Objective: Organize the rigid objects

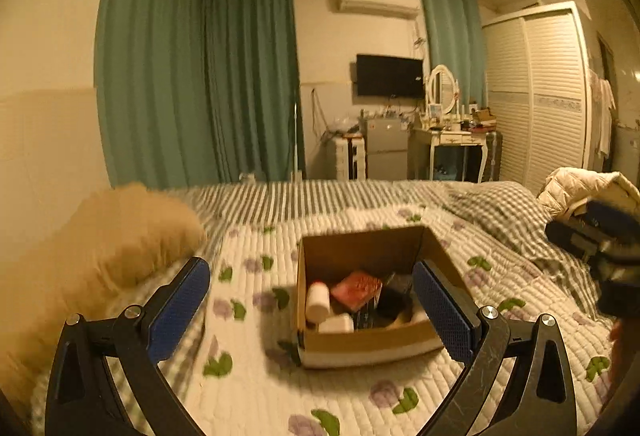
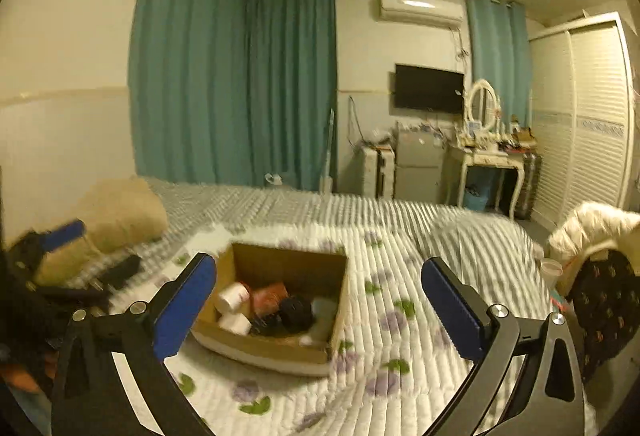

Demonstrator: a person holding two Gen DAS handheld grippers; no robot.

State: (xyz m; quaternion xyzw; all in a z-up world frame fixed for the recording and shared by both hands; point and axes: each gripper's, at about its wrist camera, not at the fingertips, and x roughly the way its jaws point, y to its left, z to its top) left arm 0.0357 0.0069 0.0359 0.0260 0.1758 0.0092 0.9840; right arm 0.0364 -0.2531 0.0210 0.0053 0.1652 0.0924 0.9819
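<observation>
An open cardboard box (image 1: 360, 344) sits on the quilted bed and also shows in the right wrist view (image 2: 256, 350). Inside it lie white cylinders (image 1: 318, 300), a red packet (image 1: 356, 289) and a black round object (image 2: 296, 312). My left gripper (image 1: 312, 306) is open and empty, held above the bed with the box between its fingers in view. My right gripper (image 2: 320, 302) is open and empty, above the bed with the box toward its left finger. Each gripper shows at the other view's edge.
A tan pillow (image 1: 120, 236) lies at the bed's left. A white jacket (image 1: 580, 188) sits at the right edge. A floral quilt (image 2: 400, 316) covers the bed. Curtains, a dresser, a small fridge and a wardrobe stand beyond the bed.
</observation>
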